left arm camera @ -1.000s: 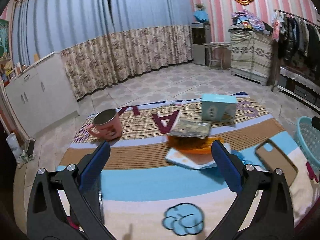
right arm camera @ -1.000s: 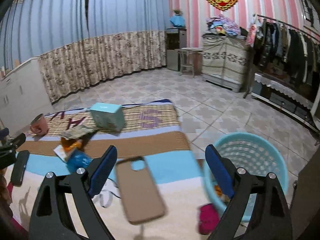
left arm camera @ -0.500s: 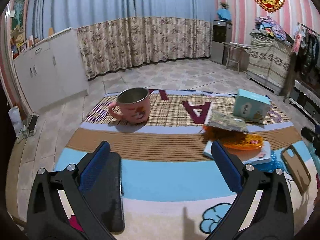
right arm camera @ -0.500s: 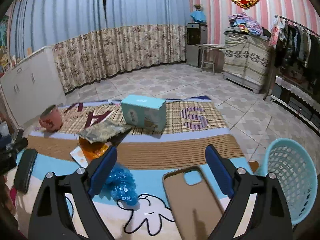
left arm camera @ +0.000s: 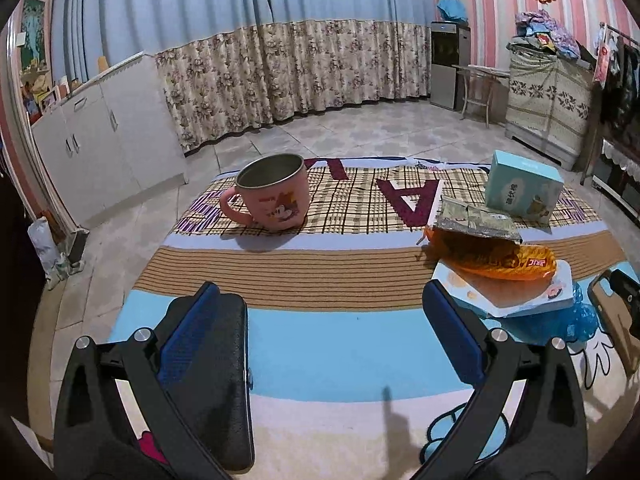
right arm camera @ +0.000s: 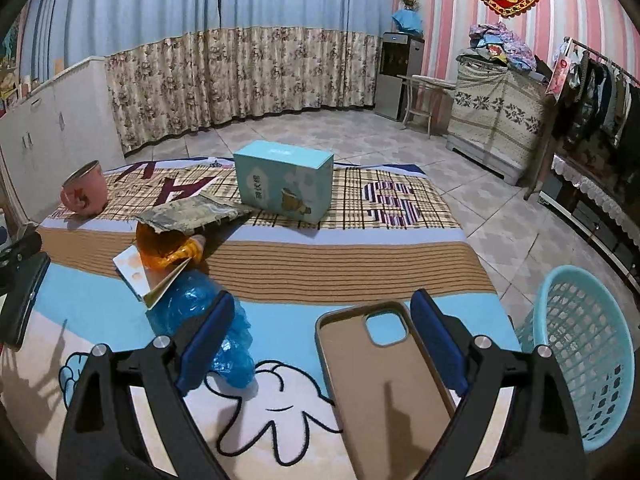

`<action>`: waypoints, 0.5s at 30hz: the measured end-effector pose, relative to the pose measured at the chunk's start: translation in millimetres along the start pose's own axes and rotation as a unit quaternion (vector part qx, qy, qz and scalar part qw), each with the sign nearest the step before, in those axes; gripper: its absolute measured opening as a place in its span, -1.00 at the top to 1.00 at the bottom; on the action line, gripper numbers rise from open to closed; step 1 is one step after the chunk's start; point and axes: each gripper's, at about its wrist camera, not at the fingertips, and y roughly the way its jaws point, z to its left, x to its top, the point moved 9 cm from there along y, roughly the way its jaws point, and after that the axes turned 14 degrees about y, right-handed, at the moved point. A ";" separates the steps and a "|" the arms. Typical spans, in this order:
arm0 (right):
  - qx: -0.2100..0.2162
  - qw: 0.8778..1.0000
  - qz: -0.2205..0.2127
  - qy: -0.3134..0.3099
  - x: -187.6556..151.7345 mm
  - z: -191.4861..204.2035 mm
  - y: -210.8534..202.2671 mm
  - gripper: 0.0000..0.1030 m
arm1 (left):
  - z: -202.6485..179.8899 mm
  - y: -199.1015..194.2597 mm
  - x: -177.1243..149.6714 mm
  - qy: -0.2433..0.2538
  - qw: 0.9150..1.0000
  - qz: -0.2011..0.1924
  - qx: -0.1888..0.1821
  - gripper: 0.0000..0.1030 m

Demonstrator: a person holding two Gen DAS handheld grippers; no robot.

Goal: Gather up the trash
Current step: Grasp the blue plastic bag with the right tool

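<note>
Trash sits in a loose heap on the patterned blanket: an orange wrapper [right arm camera: 170,246] lying on a flat white carton [right arm camera: 146,280], a grey foil packet [right arm camera: 192,214] draped over its top, and a crumpled blue plastic bag [right arm camera: 218,320] touching the carton's near edge. Behind the heap stands a teal box [right arm camera: 282,180], and well off to one side a pink mug [left arm camera: 272,194]. A tan phone case [right arm camera: 380,376] lies just beside the bag, and a black flat case [left arm camera: 216,372] lies on the blanket's near left corner. The teal laundry basket [right arm camera: 580,352] stands on the floor at the blanket's right edge.

The right gripper [right arm camera: 320,340] is spread wide and holds nothing, with the phone case between its fingers and the blue bag under its left finger. The left gripper [left arm camera: 320,332] is also spread and empty, hanging over bare blanket with the black case under its left finger.

The risk, as I judge it, is picking the wrong thing: closing from here, the right gripper would take the phone case, not the trash. The bag is soft and slippery, so a shallow pinch may let it slide out. Pulling the bag could also drag the carton and spill the wrappers.
</note>
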 end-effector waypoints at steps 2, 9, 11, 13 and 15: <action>-0.005 1.000 0.000 -0.018 -3.9 5.1 1.2 -0.71 | 1.4 -0.6 -0.9 0.004 1.000 0.000 0.006 -0.89; 0.015 0.999 0.027 -0.041 -21.0 19.4 6.8 -0.71 | 8.1 5.2 -6.4 -0.006 1.000 0.012 0.008 -0.89; 0.023 0.998 0.034 -0.043 -24.7 23.6 8.2 -0.71 | 8.8 5.5 -7.6 -0.010 1.000 0.013 0.006 -0.89; 0.028 0.998 0.042 -0.048 -28.5 28.9 12.7 -0.71 | 7.9 7.0 -8.2 -0.010 1.000 0.015 0.006 -0.89; 0.035 0.997 0.053 -0.053 -32.4 34.7 18.7 -0.71 | 4.5 9.3 -8.5 -0.010 1.000 0.020 0.002 -0.89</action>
